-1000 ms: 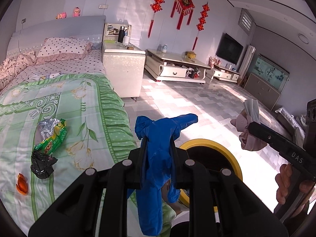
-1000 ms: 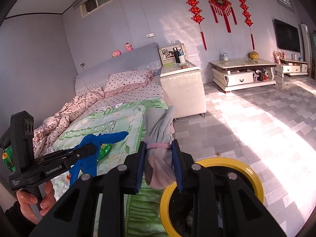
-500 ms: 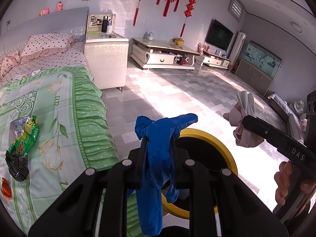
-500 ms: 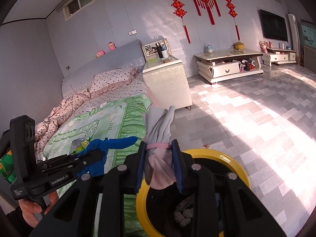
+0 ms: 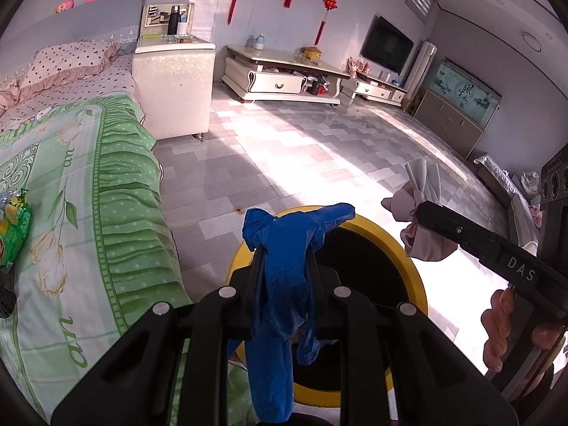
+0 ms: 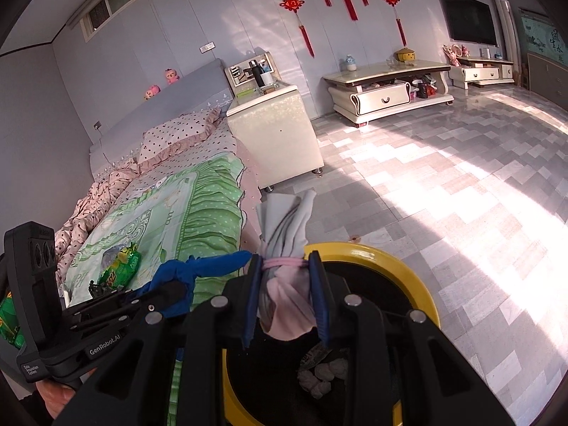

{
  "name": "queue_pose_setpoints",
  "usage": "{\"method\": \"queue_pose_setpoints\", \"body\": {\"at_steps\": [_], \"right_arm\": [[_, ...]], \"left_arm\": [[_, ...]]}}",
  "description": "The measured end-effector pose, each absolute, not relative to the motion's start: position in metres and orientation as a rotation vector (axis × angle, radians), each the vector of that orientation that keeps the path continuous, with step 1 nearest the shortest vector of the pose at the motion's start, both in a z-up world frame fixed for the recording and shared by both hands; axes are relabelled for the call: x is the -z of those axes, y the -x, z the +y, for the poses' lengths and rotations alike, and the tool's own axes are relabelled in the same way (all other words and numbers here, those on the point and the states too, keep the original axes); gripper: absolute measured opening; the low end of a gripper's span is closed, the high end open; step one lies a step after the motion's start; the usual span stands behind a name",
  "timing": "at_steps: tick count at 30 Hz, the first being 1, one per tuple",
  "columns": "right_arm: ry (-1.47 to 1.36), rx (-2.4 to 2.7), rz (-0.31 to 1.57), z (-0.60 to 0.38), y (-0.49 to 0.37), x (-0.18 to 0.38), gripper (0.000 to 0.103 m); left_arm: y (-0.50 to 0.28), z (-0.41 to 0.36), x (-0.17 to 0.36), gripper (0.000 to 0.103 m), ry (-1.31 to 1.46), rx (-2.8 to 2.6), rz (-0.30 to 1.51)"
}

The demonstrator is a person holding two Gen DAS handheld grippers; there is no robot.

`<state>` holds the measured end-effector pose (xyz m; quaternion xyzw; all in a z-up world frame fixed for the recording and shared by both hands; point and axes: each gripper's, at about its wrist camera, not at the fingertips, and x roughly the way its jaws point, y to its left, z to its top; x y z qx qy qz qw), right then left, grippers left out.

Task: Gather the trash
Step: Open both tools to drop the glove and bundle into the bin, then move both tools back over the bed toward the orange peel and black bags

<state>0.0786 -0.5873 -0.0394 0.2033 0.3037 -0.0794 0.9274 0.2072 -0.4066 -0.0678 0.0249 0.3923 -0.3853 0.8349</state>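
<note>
My left gripper (image 5: 284,266) is shut on a crumpled blue glove (image 5: 280,284) and holds it over the near rim of a yellow-rimmed black trash bin (image 5: 419,284). My right gripper (image 6: 285,284) is shut on a pink and grey sock bundle (image 6: 287,294) tied with a pink band, above the bin's (image 6: 422,284) left rim. The sock bundle (image 5: 422,234) also shows at the right of the left wrist view. White crumpled paper (image 6: 323,376) lies inside the bin. A green snack wrapper (image 6: 119,269) and a black bag scrap (image 5: 5,301) lie on the bed.
The green quilted bed (image 5: 88,213) borders the bin on the left. A white nightstand (image 5: 174,85) stands beyond the bed. A low TV cabinet (image 5: 284,78) lines the far wall. Sunlit tiled floor (image 6: 443,195) lies beyond the bin.
Both grippers have moved right, away from the bed and over the bin, each still holding its item. The bin's inside now shows more fully in the right wrist view.
</note>
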Motion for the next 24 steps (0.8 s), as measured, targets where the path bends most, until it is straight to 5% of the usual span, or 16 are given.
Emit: {"method": "queue_pose_setpoints", "body": {"at_steps": [10,17,24], "right_arm": [[-0.458,0.211,0.651,-0.604,-0.077,0.054,0.027],[-0.474,0.253,0.65,-0.608,-0.071,0.052,0.04],[-0.489,0.284,0.656,-0.608,-0.064,0.048,0.051]], "left_arm": [[-0.208,-0.415,0.081,0.023,-0.061,0.839,0.856],[-0.207,-0.406,0.075,0.052,-0.04,0.83,0.832],[-0.208,-0.381,0.064,0.068,-0.014,0.791,0.804]]}}
